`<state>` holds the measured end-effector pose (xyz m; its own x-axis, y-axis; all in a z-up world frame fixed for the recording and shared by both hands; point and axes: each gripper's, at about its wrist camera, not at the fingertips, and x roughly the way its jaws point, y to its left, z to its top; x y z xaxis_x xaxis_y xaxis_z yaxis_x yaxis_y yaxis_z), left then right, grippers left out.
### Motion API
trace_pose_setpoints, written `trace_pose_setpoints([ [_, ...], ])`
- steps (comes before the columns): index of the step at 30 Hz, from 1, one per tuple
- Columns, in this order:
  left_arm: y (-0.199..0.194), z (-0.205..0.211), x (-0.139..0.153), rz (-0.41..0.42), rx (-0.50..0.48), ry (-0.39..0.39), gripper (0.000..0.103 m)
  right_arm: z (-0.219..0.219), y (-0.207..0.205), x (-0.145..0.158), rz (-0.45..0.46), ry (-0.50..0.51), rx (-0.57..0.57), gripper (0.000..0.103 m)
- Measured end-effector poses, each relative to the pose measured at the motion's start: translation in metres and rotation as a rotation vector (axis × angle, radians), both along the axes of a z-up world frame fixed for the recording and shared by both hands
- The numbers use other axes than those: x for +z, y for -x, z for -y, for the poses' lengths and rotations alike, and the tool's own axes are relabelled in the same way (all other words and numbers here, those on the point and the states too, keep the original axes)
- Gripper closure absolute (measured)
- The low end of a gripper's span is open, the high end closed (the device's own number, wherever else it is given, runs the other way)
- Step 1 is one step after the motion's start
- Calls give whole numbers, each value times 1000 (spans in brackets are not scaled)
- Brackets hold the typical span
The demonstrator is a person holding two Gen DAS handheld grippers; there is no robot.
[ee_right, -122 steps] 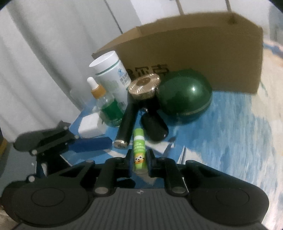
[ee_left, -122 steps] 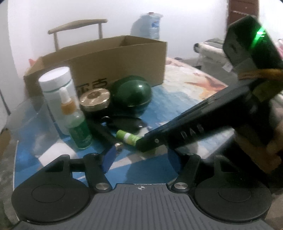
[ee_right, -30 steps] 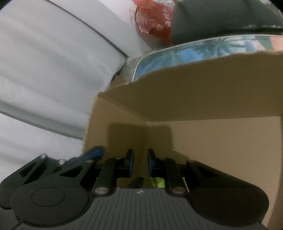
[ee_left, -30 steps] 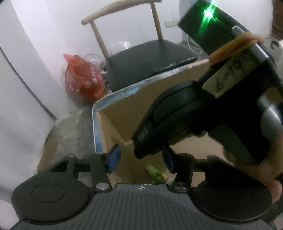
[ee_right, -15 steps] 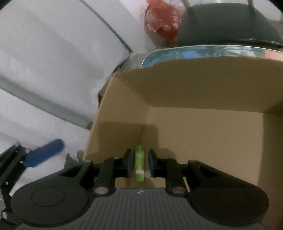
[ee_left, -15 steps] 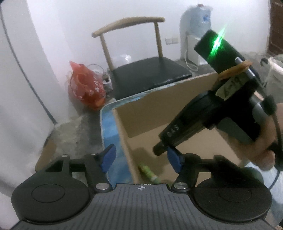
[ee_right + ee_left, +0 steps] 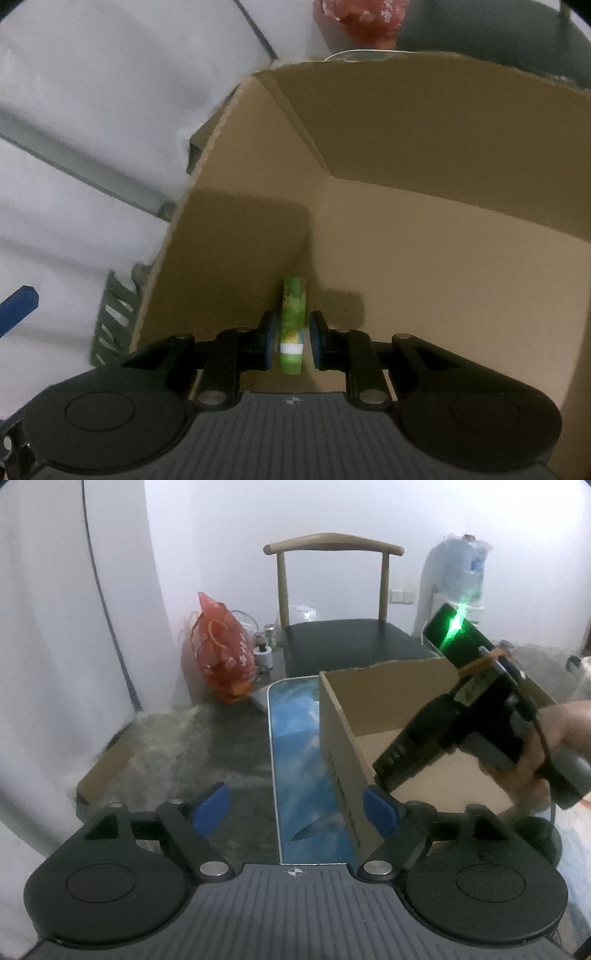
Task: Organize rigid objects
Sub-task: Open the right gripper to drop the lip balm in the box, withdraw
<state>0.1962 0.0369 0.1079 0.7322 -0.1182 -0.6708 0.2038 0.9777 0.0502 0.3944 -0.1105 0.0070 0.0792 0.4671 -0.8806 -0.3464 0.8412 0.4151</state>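
Observation:
A small green lip-balm tube lies on the floor of the open cardboard box, by its near-left corner. My right gripper hangs above it inside the box, its jaws slightly apart with a gap on each side of the tube. In the left wrist view the right gripper's black body reaches down into the box from the right. My left gripper is open and empty, held above the table's left edge beside the box.
The box stands on a blue-patterned table. Behind it are a wooden chair with a black seat, a red bag on the floor and a water dispenser. A white curtain hangs at the left.
The right gripper has let go of the green tube in the box and risen a little. The left gripper has pulled back and to the left, away from the box.

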Motion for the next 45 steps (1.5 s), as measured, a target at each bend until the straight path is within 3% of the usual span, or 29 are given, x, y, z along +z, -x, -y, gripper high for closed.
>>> trace_pose_setpoints([
  [6,1,-8,-4,17,-2,30,18,-17,0,-9,-42,82,70,82],
  [14,3,-18,-12,14,7,44,18,-25,-1,-8,-32,101,106,86],
  [25,6,-18,-15,8,12,46,17,-10,-22,9,64,60,-98,87],
  [31,13,-14,-12,13,11,47,17,-2,-29,10,57,-15,-206,85],
  [37,30,-11,-6,29,-2,57,17,16,-12,31,79,-33,-187,83],
  [40,49,-6,1,53,-23,77,17,38,14,57,129,-103,-167,83],
  [45,91,5,9,95,-83,112,13,100,91,106,234,-278,-147,83],
])
